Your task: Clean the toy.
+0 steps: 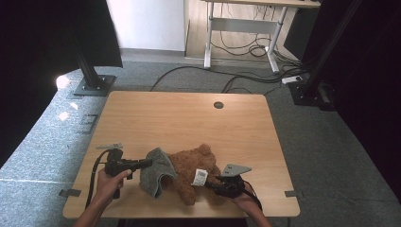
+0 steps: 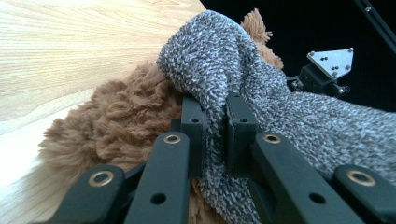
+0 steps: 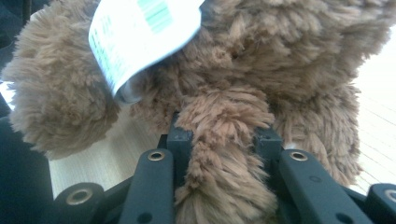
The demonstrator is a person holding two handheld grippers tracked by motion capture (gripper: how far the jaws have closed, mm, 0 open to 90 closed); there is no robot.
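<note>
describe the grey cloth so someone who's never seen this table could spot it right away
On the wooden table, look at the near edge, where a brown plush bear lies. The grey cloth is draped over the bear's left end, pinched by the left gripper. It is the one speckled grey knit piece, unlike the shaggy brown fur and the white tag.

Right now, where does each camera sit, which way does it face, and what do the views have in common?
High view: above the person's side, looking forward and down on the table; both forearms, the left gripper and right gripper show.
Left gripper view: rides the left gripper, looking along its jaws, which pinch the grey knitted cloth.
Right gripper view: rides the right gripper, jaws around a limb of the brown plush bear.
Shared: all three show the bear; high and right gripper views show its white tag.
</note>
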